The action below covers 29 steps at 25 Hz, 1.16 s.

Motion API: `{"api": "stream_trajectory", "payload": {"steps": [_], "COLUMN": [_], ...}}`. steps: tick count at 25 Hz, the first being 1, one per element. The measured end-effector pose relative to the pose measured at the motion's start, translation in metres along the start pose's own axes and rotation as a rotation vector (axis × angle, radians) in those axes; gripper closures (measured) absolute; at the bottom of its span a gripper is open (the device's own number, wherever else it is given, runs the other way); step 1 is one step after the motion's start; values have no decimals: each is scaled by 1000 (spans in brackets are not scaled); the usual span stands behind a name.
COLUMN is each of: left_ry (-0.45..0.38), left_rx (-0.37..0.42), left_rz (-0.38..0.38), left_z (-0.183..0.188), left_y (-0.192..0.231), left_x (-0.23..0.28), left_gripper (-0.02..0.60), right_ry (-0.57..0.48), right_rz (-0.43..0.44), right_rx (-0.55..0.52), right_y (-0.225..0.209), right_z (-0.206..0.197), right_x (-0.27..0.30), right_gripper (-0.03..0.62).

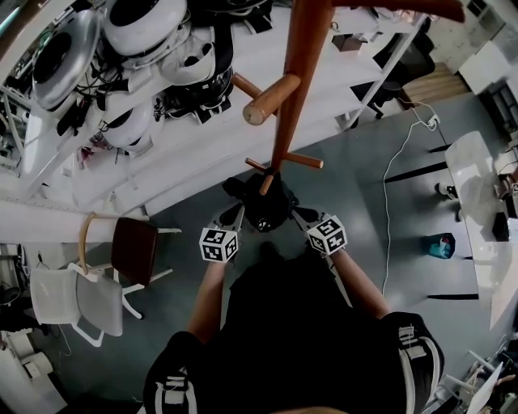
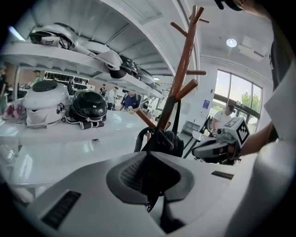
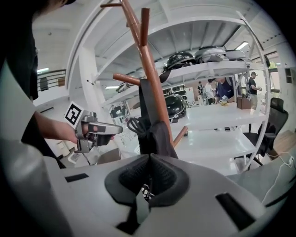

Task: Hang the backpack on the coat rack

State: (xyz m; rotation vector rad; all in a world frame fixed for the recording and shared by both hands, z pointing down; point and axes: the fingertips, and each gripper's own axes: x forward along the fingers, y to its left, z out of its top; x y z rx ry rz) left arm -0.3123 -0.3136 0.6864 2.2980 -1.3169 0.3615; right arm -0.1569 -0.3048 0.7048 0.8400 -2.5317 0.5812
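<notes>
A black backpack (image 1: pixel 263 202) hangs low against the pole of the wooden coat rack (image 1: pixel 295 89), just under its lowest pegs. My left gripper (image 1: pixel 239 210) is shut on the bag's left side, and my right gripper (image 1: pixel 296 213) is shut on its right side. In the left gripper view the gripper (image 2: pixel 148 169) pinches black fabric of the backpack (image 2: pixel 163 141), and a strap (image 2: pixel 177 115) runs up along the rack (image 2: pixel 181 78) towards a peg. In the right gripper view the gripper (image 3: pixel 149 173) also pinches the backpack (image 3: pixel 155 134) in front of the rack (image 3: pixel 150 69).
White shelving (image 1: pixel 186 154) with several helmets (image 1: pixel 146 24) stands right behind the rack. A white chair (image 1: pixel 77 299) and a brown chair (image 1: pixel 133 247) are at the left. A white table (image 1: pixel 477 194), a floor cable (image 1: pixel 392 178) and a teal object (image 1: pixel 441 245) lie to the right.
</notes>
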Motion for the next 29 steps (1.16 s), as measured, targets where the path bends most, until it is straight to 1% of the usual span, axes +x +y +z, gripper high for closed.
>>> {"api": "stream_trajectory", "payload": {"steps": [4,7,9,12,18,29], "left_ry": [13,11,10,15,38,70], "left_rx": [15,11,21,45,116,136], "left_rz": [-9,-39,-58,-66,-78,-117], "left_z": [-7,-5,-3,-1,-2,-9], "left_y": [-4,-8,-11,-14,-20,-25], "left_x": [-3,-4,-3,-1,0,1], "left_gripper": [550,554,555,555,555,555], "right_ry": [33,42,47,60,62,81], "right_rz": [23,28,20,15,6,-29], "right_rx": [-106,-151,-153,-147,-137,-127], "right_y": [14,17,15,13,10,1], "right_z": [-7,-11,-14,-18,-16,-22], "right_x": [2,5,5,4,2,6], "right_gripper": [580,580,580,580,580,580]}}
